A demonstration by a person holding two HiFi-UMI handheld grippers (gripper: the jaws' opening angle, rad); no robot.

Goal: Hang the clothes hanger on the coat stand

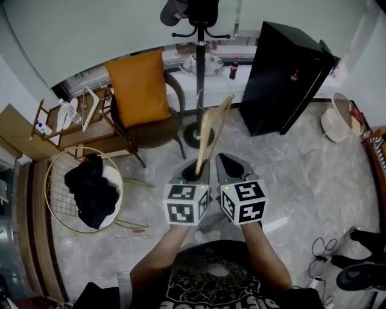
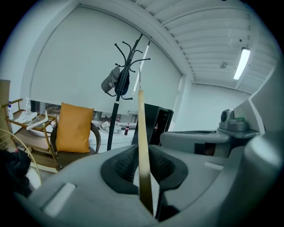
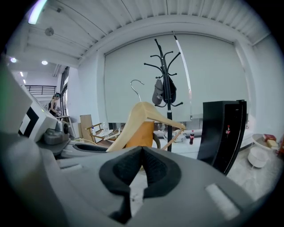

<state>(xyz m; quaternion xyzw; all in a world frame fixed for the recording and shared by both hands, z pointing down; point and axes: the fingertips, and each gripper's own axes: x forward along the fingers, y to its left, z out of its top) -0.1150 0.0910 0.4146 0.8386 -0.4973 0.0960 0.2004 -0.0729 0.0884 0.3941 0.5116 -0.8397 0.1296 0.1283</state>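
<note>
Hanger (image 1: 209, 134) stands clamped in left hand-held gripper (image 1: 196, 173), facing coat stand (image 1: 199, 60).

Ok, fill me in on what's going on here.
A person holds a gripper in each hand. The left gripper is shut on a wooden hanger, which points up and forward. The right gripper is beside it, jaws together and holding nothing. The coat stand, with a cap on it, is ahead beside the chair with the orange cushion. The hanger is not yet hung.
</note>
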